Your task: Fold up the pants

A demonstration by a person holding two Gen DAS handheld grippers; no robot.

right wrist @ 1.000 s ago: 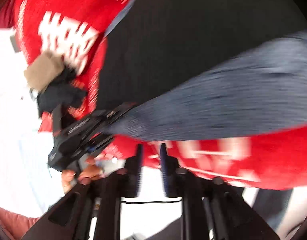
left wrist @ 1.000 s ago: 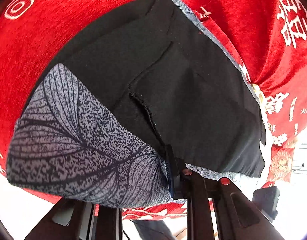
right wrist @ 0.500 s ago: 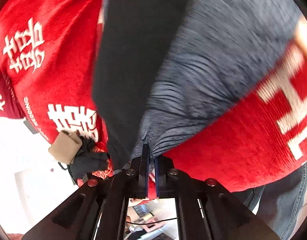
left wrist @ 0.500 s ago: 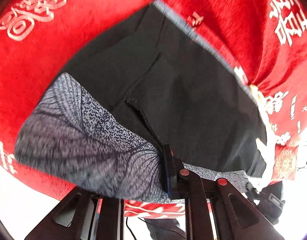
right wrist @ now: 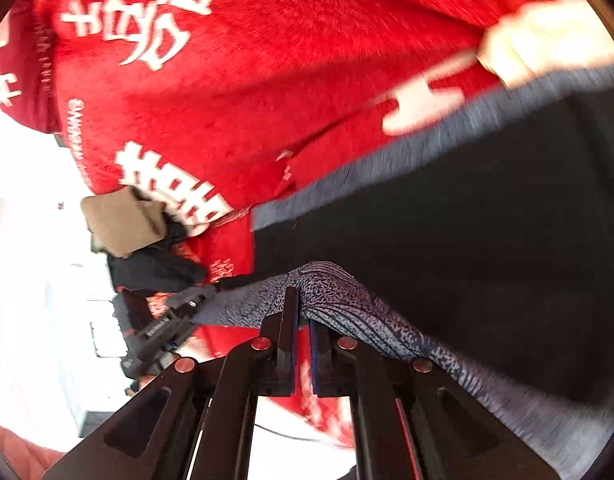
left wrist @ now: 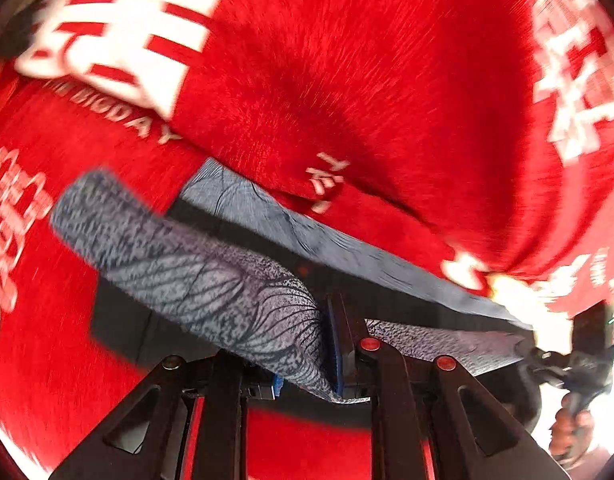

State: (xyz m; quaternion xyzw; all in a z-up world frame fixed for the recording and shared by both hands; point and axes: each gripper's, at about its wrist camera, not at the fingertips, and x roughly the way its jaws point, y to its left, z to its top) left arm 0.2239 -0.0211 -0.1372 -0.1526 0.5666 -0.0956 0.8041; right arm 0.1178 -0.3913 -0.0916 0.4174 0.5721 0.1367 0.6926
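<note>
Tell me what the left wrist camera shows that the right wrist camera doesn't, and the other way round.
Only the left wrist view shows the left gripper shut on the grey patterned edge of the pants, with the right gripper seen from outside at the far right. Only the right wrist view shows the right gripper shut on the pants' edge, plus a tan box at the cloth's edge. Both show the pants lifted over the red cloth, black inner side showing.

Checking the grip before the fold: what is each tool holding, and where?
Both hold the pants by the patterned edge: left tool, right tool.
</note>
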